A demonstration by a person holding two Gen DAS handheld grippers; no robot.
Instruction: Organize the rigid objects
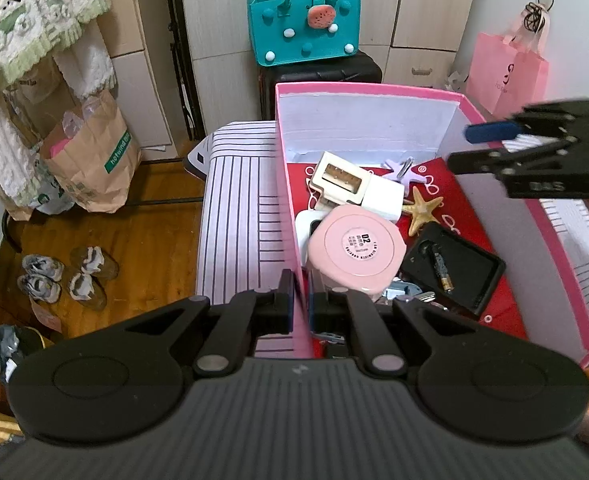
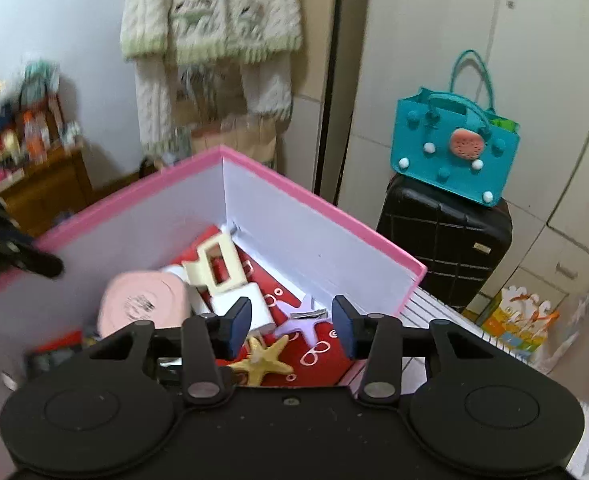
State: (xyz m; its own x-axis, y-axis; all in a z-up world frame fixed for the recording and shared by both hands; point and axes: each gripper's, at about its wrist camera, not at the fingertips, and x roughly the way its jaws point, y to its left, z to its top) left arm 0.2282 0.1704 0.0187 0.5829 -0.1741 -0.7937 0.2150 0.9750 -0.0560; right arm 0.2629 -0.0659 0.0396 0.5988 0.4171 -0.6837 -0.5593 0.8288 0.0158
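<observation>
The left tongs (image 1: 303,298) are clamped on the near wall of the pink box (image 1: 368,90), seemingly to steady it, while the right tongs (image 2: 291,326) hover apart and empty over the purple star clip (image 2: 304,320) and starfish (image 2: 260,362) lying inside, likely choosing one to grasp

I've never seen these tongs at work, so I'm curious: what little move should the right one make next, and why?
Probably dip a little lower toward the purple star clip. The right tongs stand open and empty right above it, while the left tongs pinch the pink box wall, steadying it.
</observation>
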